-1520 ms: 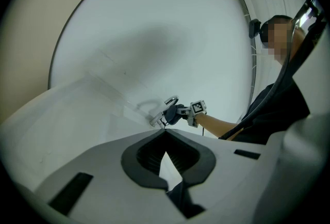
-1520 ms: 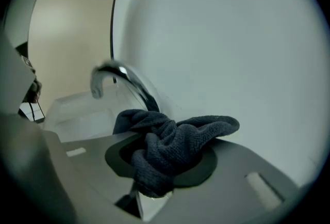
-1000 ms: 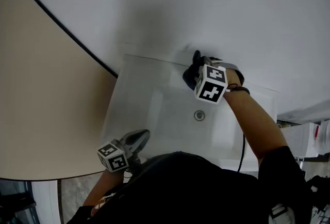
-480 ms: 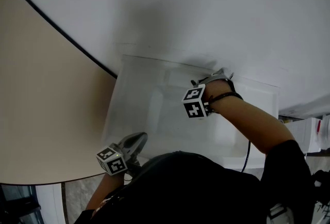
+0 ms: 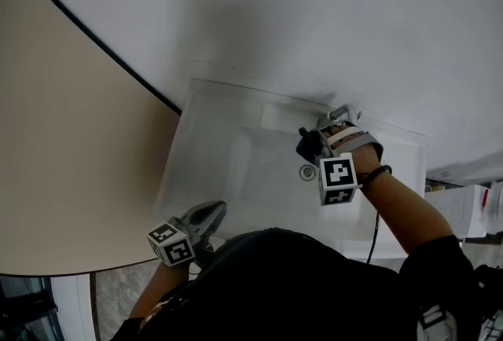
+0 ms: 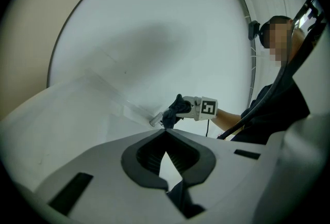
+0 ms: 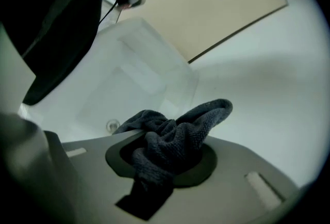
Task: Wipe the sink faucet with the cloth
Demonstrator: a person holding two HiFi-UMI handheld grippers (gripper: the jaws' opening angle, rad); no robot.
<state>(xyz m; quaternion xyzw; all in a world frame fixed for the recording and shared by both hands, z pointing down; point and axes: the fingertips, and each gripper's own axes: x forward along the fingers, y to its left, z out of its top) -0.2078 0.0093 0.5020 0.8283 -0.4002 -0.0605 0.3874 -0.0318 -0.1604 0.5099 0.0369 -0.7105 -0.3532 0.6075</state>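
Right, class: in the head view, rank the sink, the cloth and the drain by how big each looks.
1. sink, by far the largest
2. cloth, bunched and partly hidden
3. drain, smallest

The left gripper [image 5: 211, 212] is hovering near the person's body on the left, roughly level, its fingers [image 6: 147, 158] closed together, while the right gripper [image 5: 308, 148], on the outstretched right arm [image 5: 405, 210], is tilting steeply down at the far right, clamping a bunched dark cloth [image 7: 172, 140].
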